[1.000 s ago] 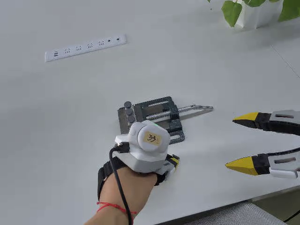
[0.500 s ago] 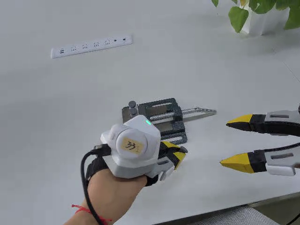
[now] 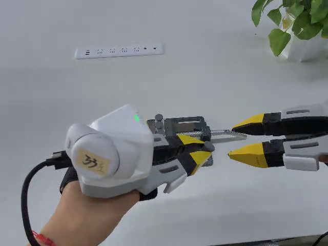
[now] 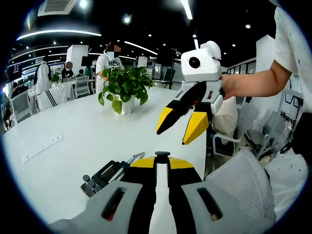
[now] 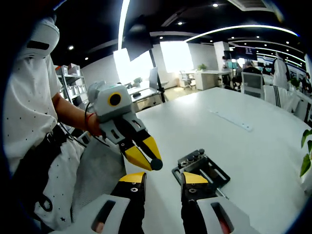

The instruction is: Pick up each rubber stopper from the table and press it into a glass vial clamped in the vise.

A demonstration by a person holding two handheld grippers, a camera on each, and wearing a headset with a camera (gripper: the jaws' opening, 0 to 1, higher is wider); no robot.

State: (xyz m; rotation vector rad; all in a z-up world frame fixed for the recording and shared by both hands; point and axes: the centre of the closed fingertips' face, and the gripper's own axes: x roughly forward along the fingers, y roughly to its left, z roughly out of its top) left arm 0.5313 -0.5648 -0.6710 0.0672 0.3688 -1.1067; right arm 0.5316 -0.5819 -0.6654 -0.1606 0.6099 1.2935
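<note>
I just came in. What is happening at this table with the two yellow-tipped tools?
A person holds one claw in each hand over a white table. The left claw is shut on a small dark rubber stopper and is in the air near the vise. The right claw is open, holds nothing, and hovers by the screw handle. Small grey caps stand at one end of the vise, so some vials seem stoppered.

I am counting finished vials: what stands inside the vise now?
Dark-capped vials stand at one end of the vise. The left claw, shut on a stopper, covers the vise's near side in the head view.
</note>
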